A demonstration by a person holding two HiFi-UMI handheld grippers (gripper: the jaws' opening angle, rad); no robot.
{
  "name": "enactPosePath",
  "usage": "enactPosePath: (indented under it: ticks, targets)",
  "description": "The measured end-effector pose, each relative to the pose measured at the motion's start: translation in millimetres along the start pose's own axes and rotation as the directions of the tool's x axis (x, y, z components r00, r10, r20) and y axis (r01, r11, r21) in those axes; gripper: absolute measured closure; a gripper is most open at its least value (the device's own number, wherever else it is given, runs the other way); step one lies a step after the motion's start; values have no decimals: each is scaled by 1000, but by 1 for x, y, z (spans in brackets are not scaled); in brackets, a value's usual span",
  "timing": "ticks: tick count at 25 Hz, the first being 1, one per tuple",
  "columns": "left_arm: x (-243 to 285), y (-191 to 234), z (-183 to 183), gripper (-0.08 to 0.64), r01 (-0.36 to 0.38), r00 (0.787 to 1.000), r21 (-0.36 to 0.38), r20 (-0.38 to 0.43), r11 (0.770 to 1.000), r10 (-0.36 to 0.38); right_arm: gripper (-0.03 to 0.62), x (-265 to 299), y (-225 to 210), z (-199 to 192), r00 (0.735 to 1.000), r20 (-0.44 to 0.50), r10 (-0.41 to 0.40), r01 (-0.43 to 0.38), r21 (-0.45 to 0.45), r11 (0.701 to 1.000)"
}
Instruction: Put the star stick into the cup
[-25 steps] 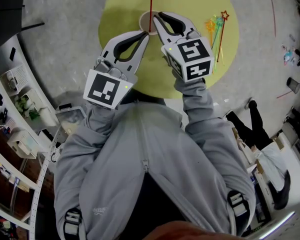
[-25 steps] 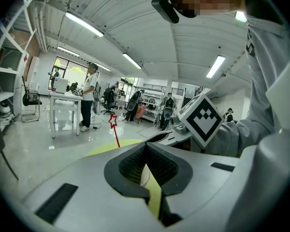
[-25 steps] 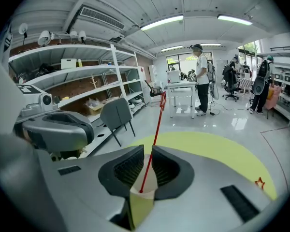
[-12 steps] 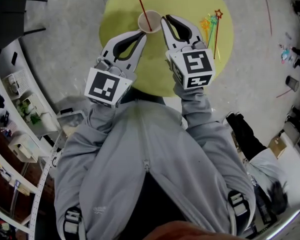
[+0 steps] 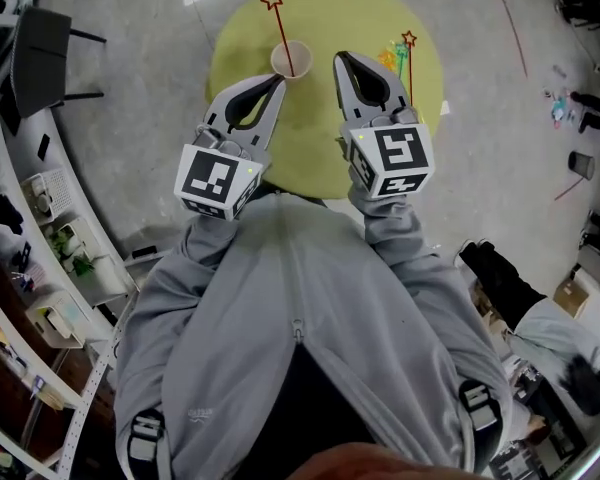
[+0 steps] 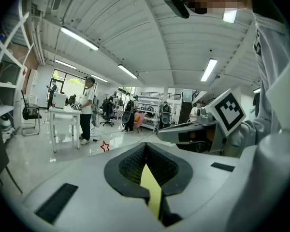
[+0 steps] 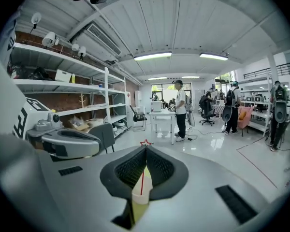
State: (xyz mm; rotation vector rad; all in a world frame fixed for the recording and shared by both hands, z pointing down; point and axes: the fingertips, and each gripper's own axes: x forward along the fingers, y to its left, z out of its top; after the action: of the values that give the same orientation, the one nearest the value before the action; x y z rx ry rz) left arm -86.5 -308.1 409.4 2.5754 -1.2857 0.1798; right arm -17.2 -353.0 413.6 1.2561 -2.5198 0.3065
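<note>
A pale paper cup [image 5: 290,59] stands on the round yellow table [image 5: 320,158], with a red star stick [image 5: 281,34] leaning in it, star end up. My left gripper [image 5: 277,80] is shut and empty, its tips just short of the cup on the near side. Shut and empty too, my right gripper [image 5: 341,59] lies to the cup's right, apart from it. In the right gripper view, the cup [image 7: 139,198] and stick [image 7: 142,180] show through the gap behind the shut jaws of the gripper [image 7: 146,147]. From the left gripper [image 6: 146,144] only the red star [image 6: 105,146] shows.
Several more coloured star sticks [image 5: 401,54] lie on the table at the right, beyond my right gripper. A dark chair [image 5: 42,60] stands left of the table. Shelves [image 5: 50,268] line the left side. People stand at a white desk [image 7: 163,116] farther off.
Both grippers have drawn back from the cup toward my body. The red star stick stays standing in the cup, free of either gripper.
</note>
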Motion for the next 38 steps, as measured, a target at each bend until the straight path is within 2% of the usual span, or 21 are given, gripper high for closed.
enactPosePath:
  ticks: [7, 12, 18, 23, 31, 38]
  targets:
    - [-31, -26, 40, 543, -16, 998, 23, 55, 1000, 15, 561, -62, 14, 49, 992, 116, -41, 45, -34, 998]
    - [-48, -41, 73, 543, -40, 993, 56, 114, 998, 34, 561, -100, 18, 81, 975, 209, -75, 87, -50, 995]
    - [-70, -55, 95, 543, -103, 983, 83, 161, 991, 89, 561, -135, 28, 93, 962, 256, -91, 107, -47, 993]
    - [-82, -63, 101, 543, -144, 973, 85, 192, 986, 126, 561, -150, 41, 98, 939, 334, -80, 102, -50, 993]
    - [-85, -71, 99, 543, -170, 966, 70, 208, 983, 153, 561, -156, 51, 93, 941, 329, -82, 101, -40, 994]
    - [-87, -73, 95, 543, -178, 968, 73, 193, 981, 161, 561, -158, 51, 89, 942, 326, -81, 101, -44, 994]
